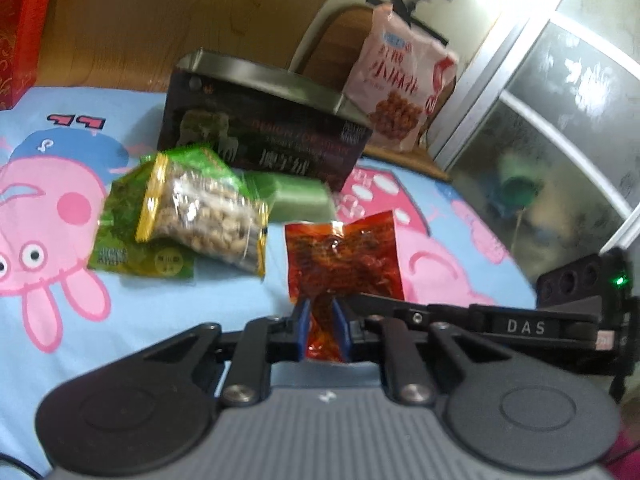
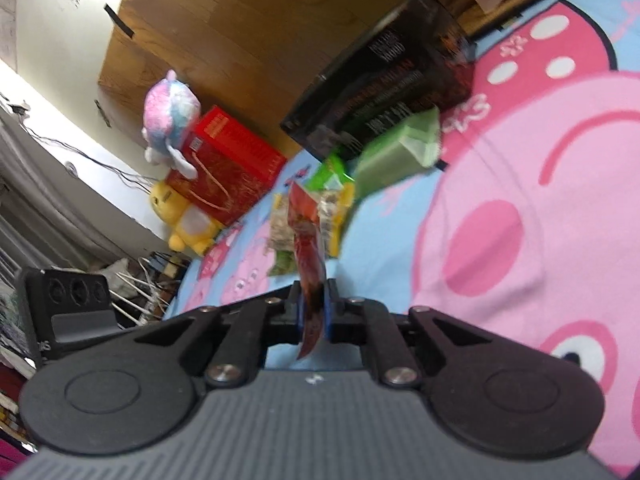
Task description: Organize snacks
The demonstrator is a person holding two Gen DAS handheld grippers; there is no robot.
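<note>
A red translucent spicy snack packet [image 1: 344, 260] hangs above the cartoon-pig bedsheet [image 1: 60, 208], and both grippers hold it. My left gripper [image 1: 322, 320] is shut on its lower end, its blue pads [image 1: 301, 322] pressing the foil. In the right wrist view the same packet [image 2: 308, 232] shows edge-on, with my right gripper [image 2: 314, 308] shut on it. A clear peanut bag [image 1: 204, 216] lies on a green packet [image 1: 132, 248] to the left. Behind them are a green box [image 1: 300, 200] and an open dark box [image 1: 264, 132].
A pink snack bag [image 1: 400, 80] leans by the headboard behind the dark box. A red carton [image 1: 20, 28] stands at the far left. In the right wrist view a red gift bag [image 2: 228, 164] and plush toys [image 2: 168, 116] sit at the bed's edge.
</note>
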